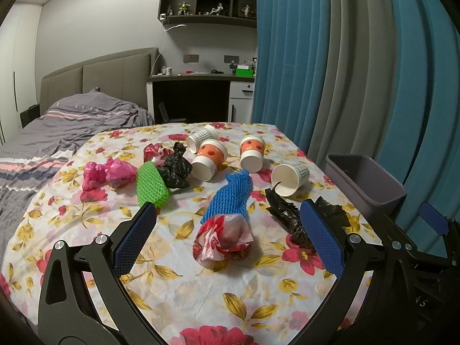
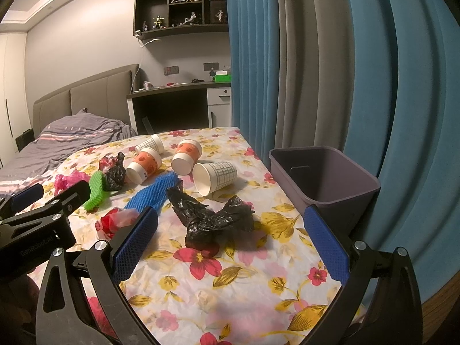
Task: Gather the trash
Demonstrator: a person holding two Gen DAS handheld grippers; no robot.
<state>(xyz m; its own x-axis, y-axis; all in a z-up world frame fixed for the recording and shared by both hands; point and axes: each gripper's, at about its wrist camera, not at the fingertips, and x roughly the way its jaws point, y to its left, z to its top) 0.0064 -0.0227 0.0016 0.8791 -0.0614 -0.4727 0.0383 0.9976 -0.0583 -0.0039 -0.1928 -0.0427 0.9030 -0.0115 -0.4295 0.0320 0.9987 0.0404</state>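
Observation:
Trash lies on a floral tablecloth [image 1: 201,293]. My left gripper [image 1: 227,215] is open, with a crumpled red-and-white bag [image 1: 221,240] between its fingers. A blue foam net [image 1: 228,198], a green foam net [image 1: 151,185], pink bags [image 1: 107,174], black bags and several tipped paper cups [image 1: 208,158] lie beyond. My right gripper [image 2: 230,221] is open and empty, with a crumpled black bag [image 2: 210,218] just ahead between its fingers. A grey bin [image 2: 322,175] stands at the table's right edge.
Blue and grey curtains [image 2: 330,72] hang close behind the bin. A bed [image 1: 57,132] lies to the left of the table. A desk and a wall shelf with figurines [image 1: 207,0] stand at the back. The left gripper's body [image 2: 37,224] shows in the right wrist view.

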